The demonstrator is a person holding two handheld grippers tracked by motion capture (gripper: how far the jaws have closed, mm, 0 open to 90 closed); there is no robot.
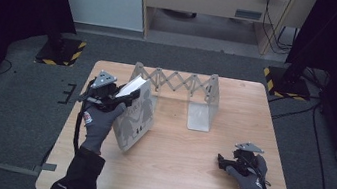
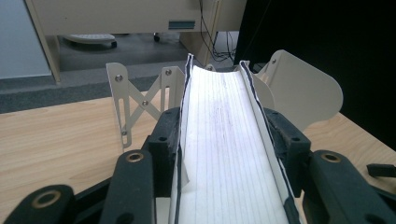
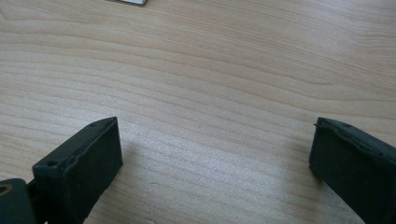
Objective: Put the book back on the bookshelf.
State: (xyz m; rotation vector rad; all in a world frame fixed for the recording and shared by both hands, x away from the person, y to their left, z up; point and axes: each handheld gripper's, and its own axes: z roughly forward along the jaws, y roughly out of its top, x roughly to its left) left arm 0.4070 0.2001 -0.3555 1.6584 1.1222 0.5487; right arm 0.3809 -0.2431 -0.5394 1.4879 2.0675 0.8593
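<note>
Surface: pale wood table [image 1: 174, 146] on grey carpet, dark curtains either side. I hold my left gripper [image 1: 123, 97] clamped on a book [image 1: 135, 115], white page edges between dark covers, standing tilted just beside the folding metal rack [image 1: 196, 96]. My right gripper [image 1: 221, 162] rests wide apart, near the table's right edge.

table [image 1: 194, 179]: light wood, centre of frame
rack [image 1: 202, 107]: expandable metal bookend, upper middle
book [image 1: 135, 120]: standing tilted, left of centre
</note>
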